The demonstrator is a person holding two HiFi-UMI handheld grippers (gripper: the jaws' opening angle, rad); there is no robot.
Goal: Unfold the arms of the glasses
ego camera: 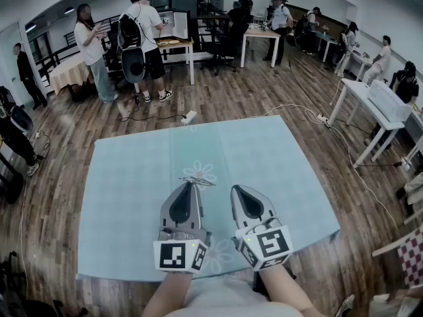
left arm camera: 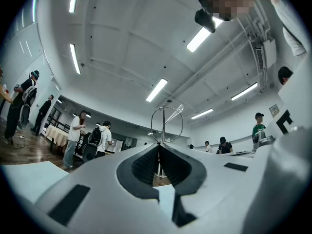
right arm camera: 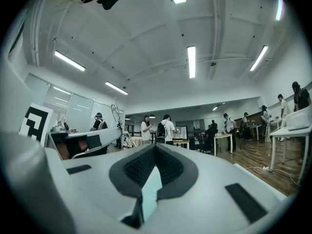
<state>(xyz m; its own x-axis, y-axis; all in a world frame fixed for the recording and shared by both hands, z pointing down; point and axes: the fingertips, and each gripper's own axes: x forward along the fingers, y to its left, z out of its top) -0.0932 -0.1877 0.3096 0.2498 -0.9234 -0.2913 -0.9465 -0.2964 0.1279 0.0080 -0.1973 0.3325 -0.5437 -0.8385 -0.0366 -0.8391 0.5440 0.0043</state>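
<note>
near the front edge of the bench point(ego camera: 132, 177), which is covered in a pale blue cloth point(ego camera: 277, 170), the two grippers sit side by side, both pointing away from the person. the left gripper point(ego camera: 192, 185) has its jaws closed on the glasses point(ego camera: 197, 180), a thin wire-framed pair that shows in the head view only as a few fine lines at the gripper's tip, above the cloth. in the left gripper view the jaws meet at the tip point(left arm camera: 159, 145) with the wire frame running down between them, and one round rim of the glasses point(left arm camera: 166, 123) stands upright just past the tip; whether the arms are folded or open is too fine to make out.

the right gripper point(ego camera: 234, 189) is just beside the left one, apart from it, and does not touch the glasses. its own view shows its jaws drawn fully together at the tip point(right arm camera: 155, 146) with nothing between them, and the glasses point(right arm camera: 116, 112) can be seen off to its left at the end of the other gripper.

beyond the bench lies a wooden floor point(ego camera: 264, 84), with a group of people point(ego camera: 142, 45) standing at the far left and white tables point(ego camera: 370, 104) at the right.
</note>
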